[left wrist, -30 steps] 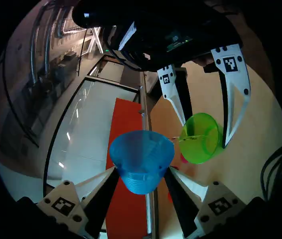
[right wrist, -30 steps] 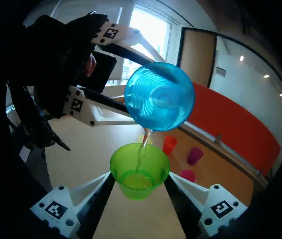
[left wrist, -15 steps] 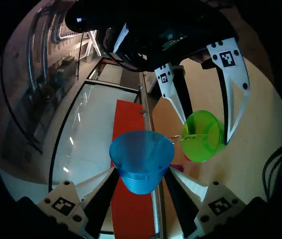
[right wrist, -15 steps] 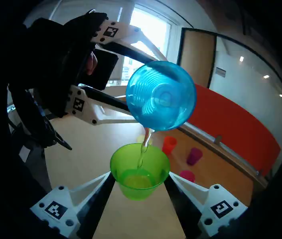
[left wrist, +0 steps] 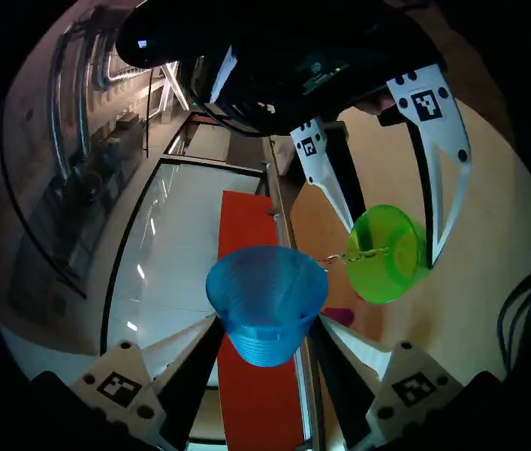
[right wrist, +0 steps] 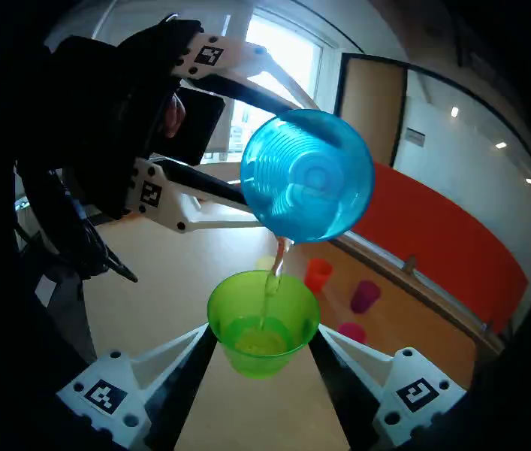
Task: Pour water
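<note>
The right gripper [right wrist: 263,336] has its two fingers closed partway, pressing on either side of the green cup [right wrist: 263,319], which sits upright and held above the table [right wrist: 182,278] at 6 o'clock in the right gripper view. The blue cup [right wrist: 306,174] hangs at 12 o'clock from it, a shade toward 1, clamped the same way between the fingers of the left gripper [left wrist: 267,331]. The blue cup is tipped far over, its long axis looking close to level, and a thin water stream [right wrist: 275,269] leaves its rim at 7 o'clock and falls inside the green cup's mouth, where a shallow pool [right wrist: 259,342] lies. In the left gripper view the green cup lies at 2 o'clock from the blue one, well apart, with the stream bridging the gap. The pour looks to be midway. What matters next is that the pouring lip stay straight above the green mouth while the left gripper rolls the blue cup. Spare cups [right wrist: 318,273] stand on the table at 3 o'clock, clear of the stream.
</note>
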The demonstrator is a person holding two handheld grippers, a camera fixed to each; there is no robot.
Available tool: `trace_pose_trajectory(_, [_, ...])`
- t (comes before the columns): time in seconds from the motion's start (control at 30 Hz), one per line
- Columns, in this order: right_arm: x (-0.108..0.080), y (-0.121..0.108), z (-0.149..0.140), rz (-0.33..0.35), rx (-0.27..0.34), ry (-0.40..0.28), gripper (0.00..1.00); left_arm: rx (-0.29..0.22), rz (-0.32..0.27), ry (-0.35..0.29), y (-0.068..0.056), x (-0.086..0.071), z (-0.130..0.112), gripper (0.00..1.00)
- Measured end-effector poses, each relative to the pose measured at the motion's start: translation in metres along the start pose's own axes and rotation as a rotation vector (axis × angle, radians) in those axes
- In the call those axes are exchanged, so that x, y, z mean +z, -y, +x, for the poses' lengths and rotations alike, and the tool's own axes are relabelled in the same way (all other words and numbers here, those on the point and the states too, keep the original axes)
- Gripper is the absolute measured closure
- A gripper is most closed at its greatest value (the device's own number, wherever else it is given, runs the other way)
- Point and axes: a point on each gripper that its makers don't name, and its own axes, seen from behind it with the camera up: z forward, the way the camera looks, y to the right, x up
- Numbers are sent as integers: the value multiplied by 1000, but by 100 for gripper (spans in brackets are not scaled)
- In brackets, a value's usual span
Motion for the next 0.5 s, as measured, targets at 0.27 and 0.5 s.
trace_pose_trajectory(0.27, [1, -1, 1, -2, 2, -1, 12, 22, 6, -2, 1, -3, 0, 23])
trace_pose_trajectory(0.5, [1, -1, 1, -3, 1, -3, 12, 60, 15, -4, 4, -2, 1, 23])
